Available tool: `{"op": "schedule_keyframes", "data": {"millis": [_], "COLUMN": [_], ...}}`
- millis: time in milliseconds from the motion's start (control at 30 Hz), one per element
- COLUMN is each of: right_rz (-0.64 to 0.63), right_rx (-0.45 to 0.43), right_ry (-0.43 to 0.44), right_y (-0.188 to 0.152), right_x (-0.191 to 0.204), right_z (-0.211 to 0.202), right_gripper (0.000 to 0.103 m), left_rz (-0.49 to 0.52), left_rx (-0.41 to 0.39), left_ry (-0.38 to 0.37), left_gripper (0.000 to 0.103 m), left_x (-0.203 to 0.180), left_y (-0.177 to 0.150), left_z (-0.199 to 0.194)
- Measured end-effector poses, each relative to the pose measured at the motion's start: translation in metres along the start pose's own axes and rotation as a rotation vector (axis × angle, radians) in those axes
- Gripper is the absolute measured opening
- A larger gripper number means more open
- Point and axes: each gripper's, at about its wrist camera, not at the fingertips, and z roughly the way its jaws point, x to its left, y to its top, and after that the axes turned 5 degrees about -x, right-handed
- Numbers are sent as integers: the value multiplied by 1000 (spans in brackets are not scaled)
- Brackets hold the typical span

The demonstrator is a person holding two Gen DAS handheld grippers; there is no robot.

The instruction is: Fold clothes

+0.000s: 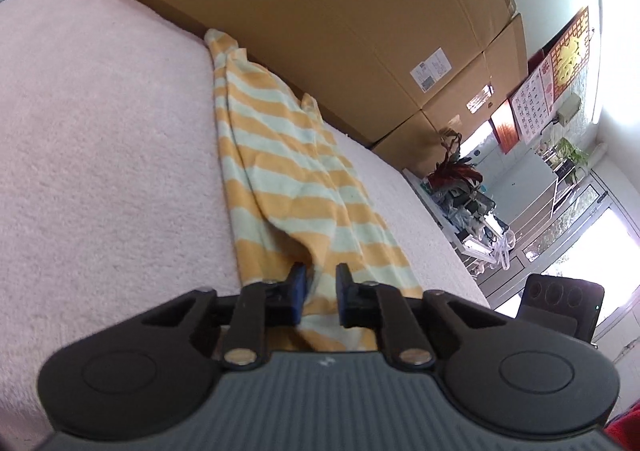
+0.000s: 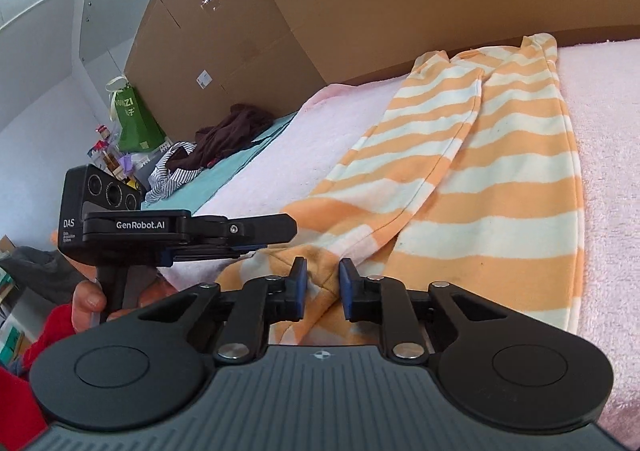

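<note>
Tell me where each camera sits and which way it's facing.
Left wrist: on the left gripper, looking along the striped garment on the pink blanket toward cardboard boxes; only its own fingers show.
Right wrist: on the right gripper, looking up the same garment; its fingers, the left gripper and the hand holding it show.
Shared: garment, blanket, boxes; each gripper has cloth between its fingers.

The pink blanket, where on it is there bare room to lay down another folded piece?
The pink blanket lies bare across the wide stretch beside the striped garment, away from the cardboard boxes. A narrower bare strip runs between the garment and the boxes. It is crowded at the far end, where dark clothes pile on the teal cloth.
</note>
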Motion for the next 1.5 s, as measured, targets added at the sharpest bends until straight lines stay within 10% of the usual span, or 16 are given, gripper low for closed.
{"op": "schedule_keyframes", "data": {"millis": [200,500,1000,1100,1300,1500], "right_rz": [18,48,134,190,98,24], "right_rx": [11,-5,-53,-41,-16,-77], "right_ry": [118,49,-319,-280,-300,-314], "right_y": [-2,0,114,126,128,145], "right_x": [0,-6,-94,-112,-108,-89], "right_z": [-13,-11,78,99,107,81], "right_gripper": [19,38,39,7,4,25], "left_rz": [-6,-6,40,55,49,66], "left_rx": [-4,18,-3,-24,-19,-6], "left_ry": [-45,17,35,35,72,31], "left_gripper": [4,13,0,0,0,0], "left_x": [-4,5,3,2,15,15], "left_y": [-4,-7,-2,0,6,6], "left_z": [-18,-12,-1,-3,-7,-12]}}
